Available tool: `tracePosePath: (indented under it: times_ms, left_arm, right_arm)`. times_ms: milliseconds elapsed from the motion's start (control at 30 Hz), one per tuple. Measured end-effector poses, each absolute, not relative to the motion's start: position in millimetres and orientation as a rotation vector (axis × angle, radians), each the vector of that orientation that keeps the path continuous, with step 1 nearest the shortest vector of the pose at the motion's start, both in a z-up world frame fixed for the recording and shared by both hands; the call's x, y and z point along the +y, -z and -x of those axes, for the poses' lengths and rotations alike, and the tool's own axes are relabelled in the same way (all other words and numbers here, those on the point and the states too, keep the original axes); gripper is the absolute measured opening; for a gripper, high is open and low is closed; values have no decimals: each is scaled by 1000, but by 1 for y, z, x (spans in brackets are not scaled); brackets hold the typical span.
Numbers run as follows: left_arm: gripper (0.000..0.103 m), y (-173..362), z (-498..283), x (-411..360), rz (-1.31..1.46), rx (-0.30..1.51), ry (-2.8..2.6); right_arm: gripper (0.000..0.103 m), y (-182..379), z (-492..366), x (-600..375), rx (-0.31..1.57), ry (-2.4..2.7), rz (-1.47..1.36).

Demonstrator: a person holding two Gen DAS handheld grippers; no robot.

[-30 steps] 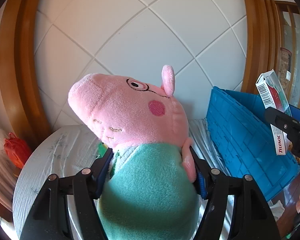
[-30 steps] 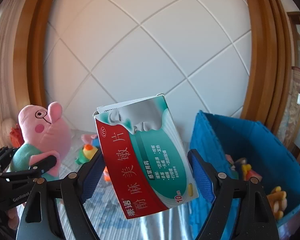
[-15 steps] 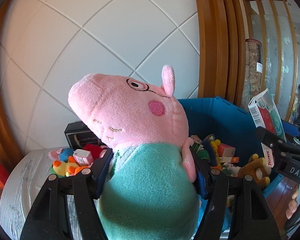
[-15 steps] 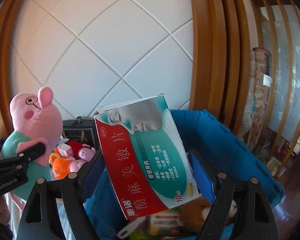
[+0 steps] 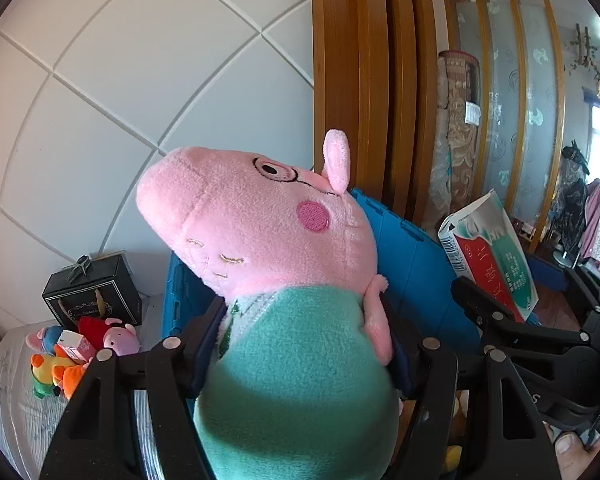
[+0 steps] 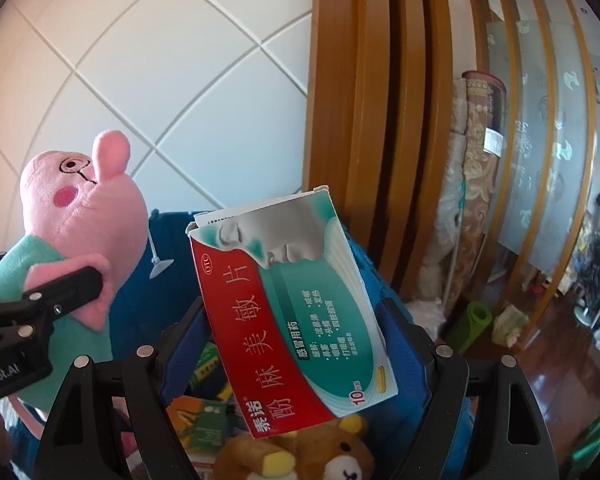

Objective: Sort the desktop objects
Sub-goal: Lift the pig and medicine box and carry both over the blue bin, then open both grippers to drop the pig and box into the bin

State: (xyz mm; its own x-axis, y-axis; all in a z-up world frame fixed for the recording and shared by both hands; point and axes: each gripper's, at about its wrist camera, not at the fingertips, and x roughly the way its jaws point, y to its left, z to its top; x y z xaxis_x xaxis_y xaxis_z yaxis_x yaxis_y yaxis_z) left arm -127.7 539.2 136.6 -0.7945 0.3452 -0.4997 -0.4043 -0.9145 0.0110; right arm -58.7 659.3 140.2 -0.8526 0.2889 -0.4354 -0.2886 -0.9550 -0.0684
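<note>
A pink pig plush (image 5: 260,232) in a green shirt fills the left wrist view, and my left gripper (image 5: 300,332) is shut on its body. My right gripper (image 6: 296,320) is shut on a red and teal medicine box (image 6: 292,300), held upright with its top flap torn open. Both loads hang over an open blue crate (image 6: 404,380). The crate holds a brown bear plush (image 6: 300,456) and several green packs (image 6: 204,420). Each view shows the other load: the medicine box (image 5: 496,256) at the right, the pig plush (image 6: 84,208) at the left.
Left of the blue crate (image 5: 412,256), a black gift box (image 5: 92,296) and several small toys (image 5: 80,344) sit on a pale tablecloth (image 5: 12,400). A white panelled wall and a wooden frame (image 5: 360,80) stand behind. Wooden floor (image 6: 540,360) lies to the right.
Both grippers have swept rightward with their loads, from above the table to above the blue crate. The table and toys have slid to the left edge. Neither grip has changed.
</note>
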Motion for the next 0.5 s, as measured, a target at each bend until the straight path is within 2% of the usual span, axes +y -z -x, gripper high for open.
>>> tracePosePath:
  times_ms: [267,400,500]
  left_arm:
    - [68,-83,193,594,1148,314,-2495]
    - [68,-51,212,595,1337,295,-2408]
    - [69,-44,212,597,1378,293,-2389]
  right_arm:
    - [82,-102,131,716,21,-2620,1039]
    - [83,-84,152,734,78,-2632,1220]
    - [82,-74,161,732,4,-2567,1284]
